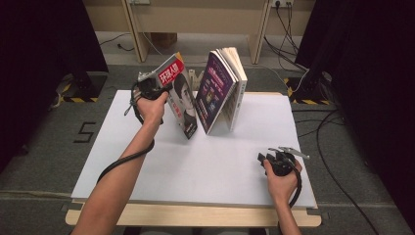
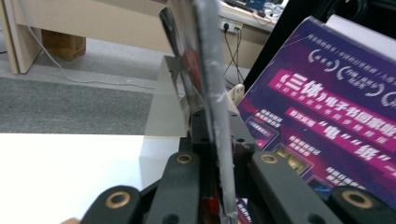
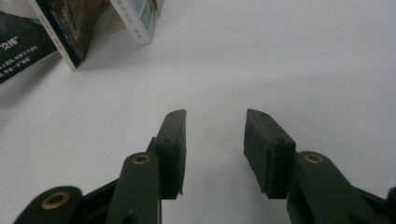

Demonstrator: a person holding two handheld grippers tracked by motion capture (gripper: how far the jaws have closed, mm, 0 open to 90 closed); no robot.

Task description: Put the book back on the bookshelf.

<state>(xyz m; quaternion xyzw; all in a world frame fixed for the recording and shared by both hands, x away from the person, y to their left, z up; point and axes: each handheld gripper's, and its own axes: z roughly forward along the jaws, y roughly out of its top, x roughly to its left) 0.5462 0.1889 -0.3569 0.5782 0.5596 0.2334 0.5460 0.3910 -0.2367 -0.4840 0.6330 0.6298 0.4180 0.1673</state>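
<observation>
A magazine (image 1: 178,98) with a red title band stands tilted on its lower corner on the white board (image 1: 195,166). My left gripper (image 1: 159,90) is shut on its left edge near the top. In the left gripper view the magazine's edge (image 2: 210,84) runs up between the jaws of my left gripper (image 2: 215,154). Just to its right a thick purple book (image 1: 220,90) stands on end, half open and leaning; its cover (image 2: 327,116) is close by. My right gripper (image 1: 264,159) rests low at the board's right front, and in its own view it (image 3: 212,135) stands open with nothing between the jaws.
A thin pale plate (image 2: 163,102) stands upright behind the magazine. The books' lower corners (image 3: 70,32) are far off in the right gripper view. Beyond the board lie grey floor, wooden table legs (image 1: 137,34), cables (image 1: 293,34) and dark curtains on both sides.
</observation>
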